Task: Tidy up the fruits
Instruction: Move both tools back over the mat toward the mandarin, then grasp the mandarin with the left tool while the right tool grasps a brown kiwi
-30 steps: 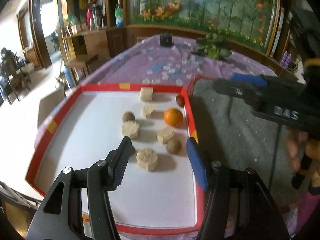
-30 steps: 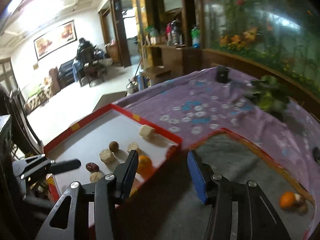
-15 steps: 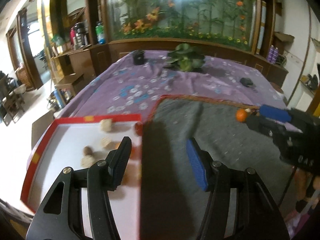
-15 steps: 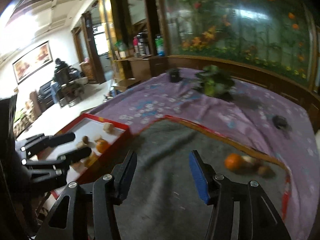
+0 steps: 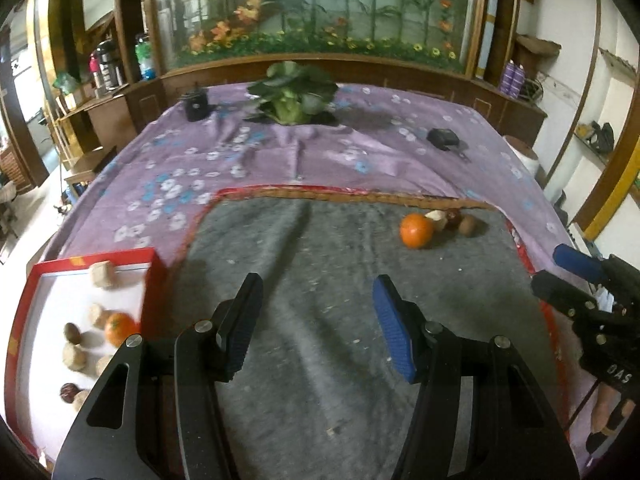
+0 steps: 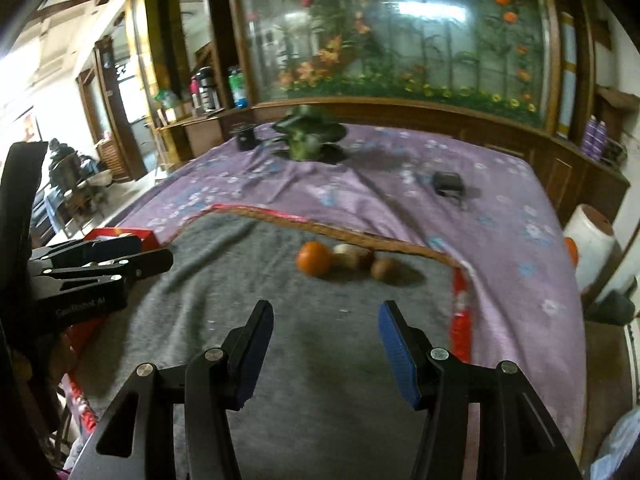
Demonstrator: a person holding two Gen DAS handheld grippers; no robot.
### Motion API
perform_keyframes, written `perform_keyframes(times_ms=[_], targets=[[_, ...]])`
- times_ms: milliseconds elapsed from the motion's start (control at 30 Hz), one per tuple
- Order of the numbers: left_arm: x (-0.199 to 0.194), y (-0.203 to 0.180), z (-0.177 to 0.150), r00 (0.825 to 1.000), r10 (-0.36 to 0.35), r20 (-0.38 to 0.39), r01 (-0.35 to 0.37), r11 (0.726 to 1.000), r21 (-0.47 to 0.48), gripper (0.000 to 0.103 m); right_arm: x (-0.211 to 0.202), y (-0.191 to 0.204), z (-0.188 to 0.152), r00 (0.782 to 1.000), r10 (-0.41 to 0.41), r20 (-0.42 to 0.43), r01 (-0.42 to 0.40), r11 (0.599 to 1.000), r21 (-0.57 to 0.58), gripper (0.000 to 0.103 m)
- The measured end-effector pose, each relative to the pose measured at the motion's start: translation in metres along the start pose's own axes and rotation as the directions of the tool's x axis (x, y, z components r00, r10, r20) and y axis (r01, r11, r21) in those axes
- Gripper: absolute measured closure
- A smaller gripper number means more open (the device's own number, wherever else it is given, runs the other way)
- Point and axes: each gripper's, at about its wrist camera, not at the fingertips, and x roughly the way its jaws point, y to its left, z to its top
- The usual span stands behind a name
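Observation:
An orange (image 5: 416, 231) lies on the grey mat (image 5: 340, 280) at its far right, beside a pale piece (image 5: 437, 218), a dark red fruit (image 5: 453, 215) and a brown fruit (image 5: 467, 225). The same orange (image 6: 314, 259) and brown fruit (image 6: 383, 268) show in the right wrist view. A red-rimmed white tray (image 5: 24, 312) at left holds another orange (image 5: 119, 329) and several small pieces. My left gripper (image 5: 316, 320) is open and empty over the mat. My right gripper (image 6: 324, 340) is open and empty, short of the fruit group.
A purple flowered cloth (image 5: 280, 152) covers the table. A leafy green plant (image 5: 294, 96), a black box (image 5: 196, 106) and a small dark device (image 5: 443, 138) lie at the back. A white cylinder (image 6: 590, 240) stands off the table's right side.
Both grippers have swung right, away from the tray and toward the mat's far right. The fruit group on the mat has come into fuller view. Both stayed open.

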Motion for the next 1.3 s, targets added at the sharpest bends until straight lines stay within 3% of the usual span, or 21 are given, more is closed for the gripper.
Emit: perform_keyframes(times_ms=[400, 667, 867, 1133, 1233, 1300], targets=[[0.043, -0.043, 0.018, 0.989, -0.123, -0.087, 0.129, 0.990, 0.056, 0.046, 0.004, -0.038, -0.008, 1.000, -0.011, -0.015, 0.012, 0.997, 0.075, 0.050], [0.081, -0.063, 0.030, 0.979, -0.156, -0.133, 0.166, 0.983, 0.074, 0.046, 0.014, -0.046, -0.008, 0.999, -0.004, -0.032, 0.007, 0.997, 0.082, 0.050], [0.106, -0.077, 0.035, 0.978, -0.138, -0.157, 0.158, 0.980, 0.123, 0.046, 0.026, -0.056, -0.003, 0.999, 0.026, -0.042, -0.021, 0.994, 0.104, 0.049], [0.120, -0.072, 0.038, 0.980, -0.114, -0.162, 0.133, 0.985, 0.110, 0.046, 0.067, -0.062, 0.022, 0.984, 0.158, -0.082, -0.160, 0.987, -0.025, 0.049], [0.120, -0.071, 0.039, 0.979, -0.118, -0.164, 0.137, 0.984, 0.111, 0.046, 0.088, -0.062, 0.029, 0.983, 0.147, -0.114, -0.157, 0.984, -0.080, 0.049], [0.122, -0.070, 0.039, 0.979, -0.120, -0.163, 0.139, 0.984, 0.111, 0.046, 0.098, -0.060, 0.031, 0.982, 0.142, -0.125, -0.155, 0.982, -0.104, 0.056]])
